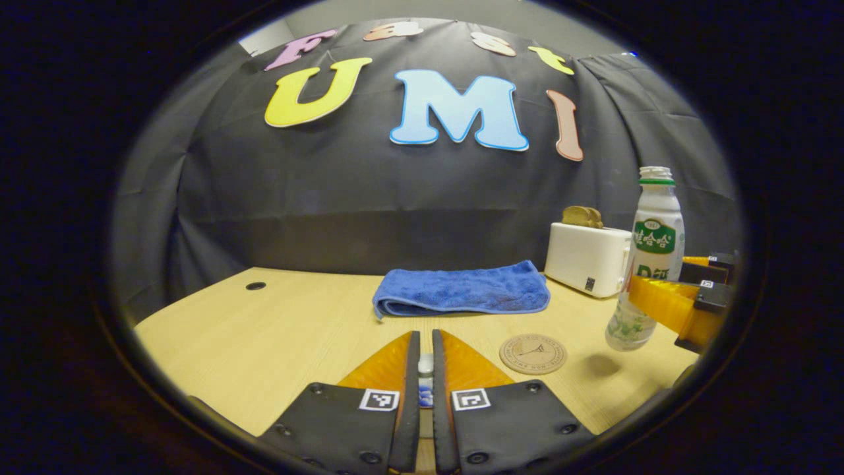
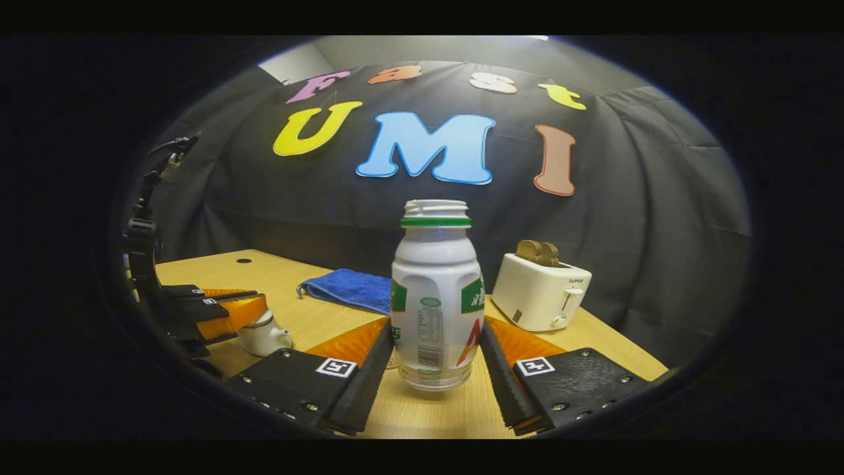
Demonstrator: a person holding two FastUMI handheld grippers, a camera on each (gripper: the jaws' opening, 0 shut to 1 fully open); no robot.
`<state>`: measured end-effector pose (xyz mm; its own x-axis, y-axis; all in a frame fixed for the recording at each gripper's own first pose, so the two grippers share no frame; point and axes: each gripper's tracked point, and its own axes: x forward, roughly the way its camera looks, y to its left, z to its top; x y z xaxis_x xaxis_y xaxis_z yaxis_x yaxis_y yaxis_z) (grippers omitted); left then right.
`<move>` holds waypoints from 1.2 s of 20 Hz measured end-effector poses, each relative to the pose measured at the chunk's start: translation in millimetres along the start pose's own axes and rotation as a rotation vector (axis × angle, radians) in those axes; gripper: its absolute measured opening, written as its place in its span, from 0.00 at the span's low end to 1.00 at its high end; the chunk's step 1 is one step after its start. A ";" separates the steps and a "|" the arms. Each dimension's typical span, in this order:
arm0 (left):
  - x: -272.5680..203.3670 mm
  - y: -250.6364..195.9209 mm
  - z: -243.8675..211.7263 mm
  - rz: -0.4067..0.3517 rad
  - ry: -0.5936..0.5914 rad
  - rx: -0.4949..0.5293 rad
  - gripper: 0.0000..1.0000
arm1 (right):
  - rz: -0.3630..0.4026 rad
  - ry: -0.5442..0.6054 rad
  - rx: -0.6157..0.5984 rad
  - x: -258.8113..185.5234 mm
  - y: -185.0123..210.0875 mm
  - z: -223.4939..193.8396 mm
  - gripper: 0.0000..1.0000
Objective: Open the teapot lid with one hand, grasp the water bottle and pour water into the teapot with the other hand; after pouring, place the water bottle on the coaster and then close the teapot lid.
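With the right gripper (image 2: 435, 369) clamped on the bottle (image 2: 436, 297) and the left gripper (image 1: 426, 382) pinching the lid knob (image 1: 426, 364), the bottle hung beside the coaster (image 1: 533, 353), probably needing lowering next.

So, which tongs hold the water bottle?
The right tongs: they clamp the water bottle, lifted off the table; the left tongs pinch a small white lid knob.

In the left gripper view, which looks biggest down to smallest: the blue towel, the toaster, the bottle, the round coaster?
1. blue towel
2. toaster and bottle: too alike to rank, and the bottle may sit nearer the camera.
3. coaster
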<state>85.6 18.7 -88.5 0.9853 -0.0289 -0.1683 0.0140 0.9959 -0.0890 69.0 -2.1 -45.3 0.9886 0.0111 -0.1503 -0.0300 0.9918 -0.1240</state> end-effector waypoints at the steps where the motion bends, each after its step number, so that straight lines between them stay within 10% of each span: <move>1: 0.4 -1.6 0.6 -0.003 -0.004 0.001 0.22 | -0.001 0.000 0.000 0.0 -0.1 0.4 0.74; 5: -3.8 -3.3 5.5 -0.004 -0.018 -0.004 0.47 | 0.001 0.003 0.007 -0.7 -0.1 -0.6 0.74; 24: -24.5 14.2 35.5 0.013 -0.108 -0.036 0.48 | 0.160 0.042 0.050 62.1 58.5 3.2 0.74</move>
<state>67.7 36.6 -50.8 0.9980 -0.0049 -0.0632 -0.0029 0.9924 -0.1227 129.1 57.0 -58.8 0.9648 0.1649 -0.2048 -0.1779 0.9829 -0.0468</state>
